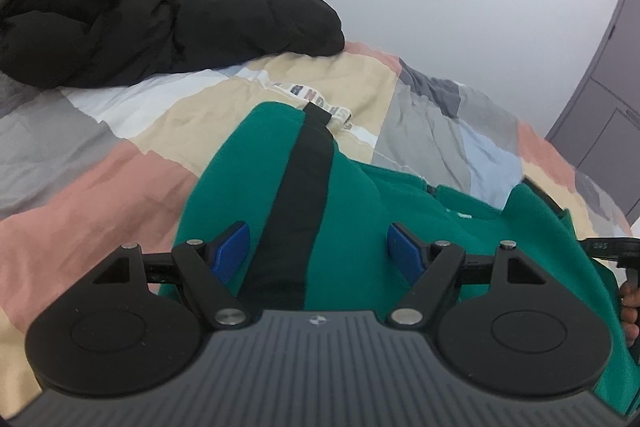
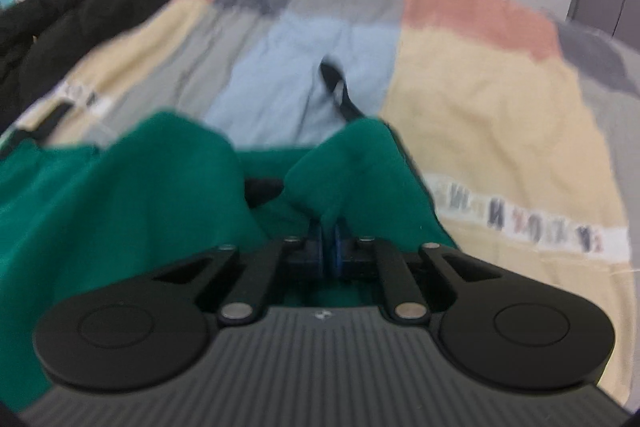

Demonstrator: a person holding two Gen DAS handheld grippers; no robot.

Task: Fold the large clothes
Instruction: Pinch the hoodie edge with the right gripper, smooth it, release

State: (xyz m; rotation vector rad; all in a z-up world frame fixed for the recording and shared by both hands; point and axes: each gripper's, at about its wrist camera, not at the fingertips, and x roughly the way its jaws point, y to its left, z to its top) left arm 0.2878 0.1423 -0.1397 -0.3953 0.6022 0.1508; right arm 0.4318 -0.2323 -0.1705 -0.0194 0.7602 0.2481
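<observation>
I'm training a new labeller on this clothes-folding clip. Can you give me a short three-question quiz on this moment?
1. True or false: the left claw is shut on the green garment.
2. What lies heaped at the far left of the patchwork bedspread? A) black puffer jacket B) red towel C) blue jeans
3. Fill in: the right claw is shut on a fold of the ____ garment.

Key:
1. False: its blue pads stand apart, with the garment's black stripe between them.
2. A, the black puffer jacket.
3. green
</observation>
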